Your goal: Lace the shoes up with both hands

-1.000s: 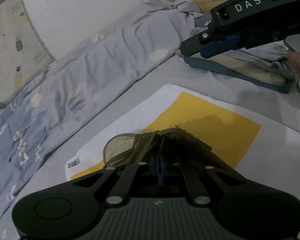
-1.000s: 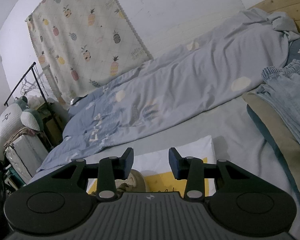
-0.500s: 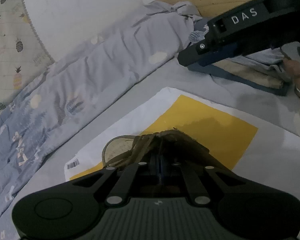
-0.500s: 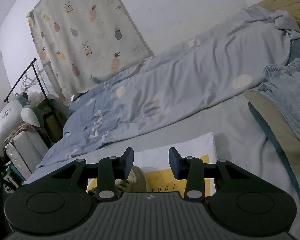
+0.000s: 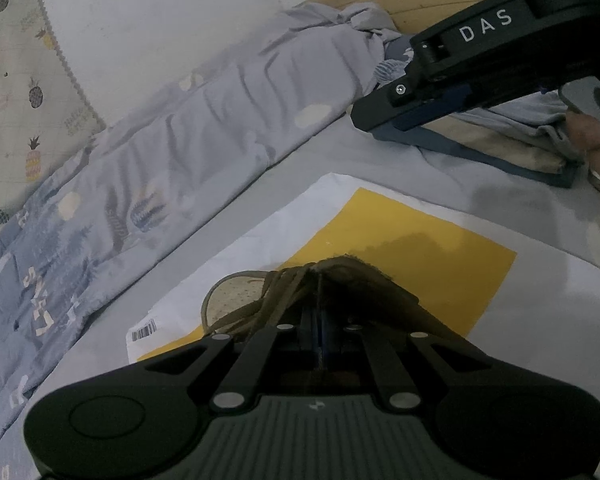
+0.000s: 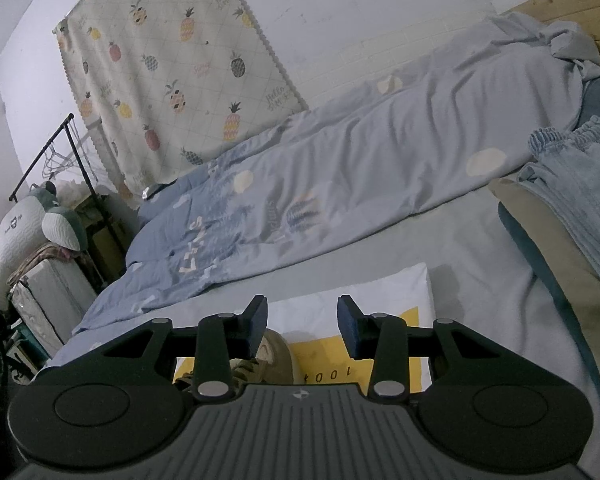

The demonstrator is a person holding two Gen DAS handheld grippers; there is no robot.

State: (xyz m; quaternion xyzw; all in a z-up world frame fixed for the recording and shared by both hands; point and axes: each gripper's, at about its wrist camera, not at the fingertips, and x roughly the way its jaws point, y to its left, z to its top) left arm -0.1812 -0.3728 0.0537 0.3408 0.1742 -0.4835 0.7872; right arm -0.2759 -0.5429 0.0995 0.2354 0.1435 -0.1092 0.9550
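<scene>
The left hand-held gripper [image 5: 318,320] is squeezed shut on the brown lace [image 5: 284,292] right at its tips, just over the shoe [image 5: 240,300], which sits on a white and yellow bag [image 5: 420,248] on the bed. I think it should keep that lace tight and pull slowly so it does not slip. Farther off and higher, the right hand-held gripper [image 6: 302,320] is open and holds nothing.
</scene>
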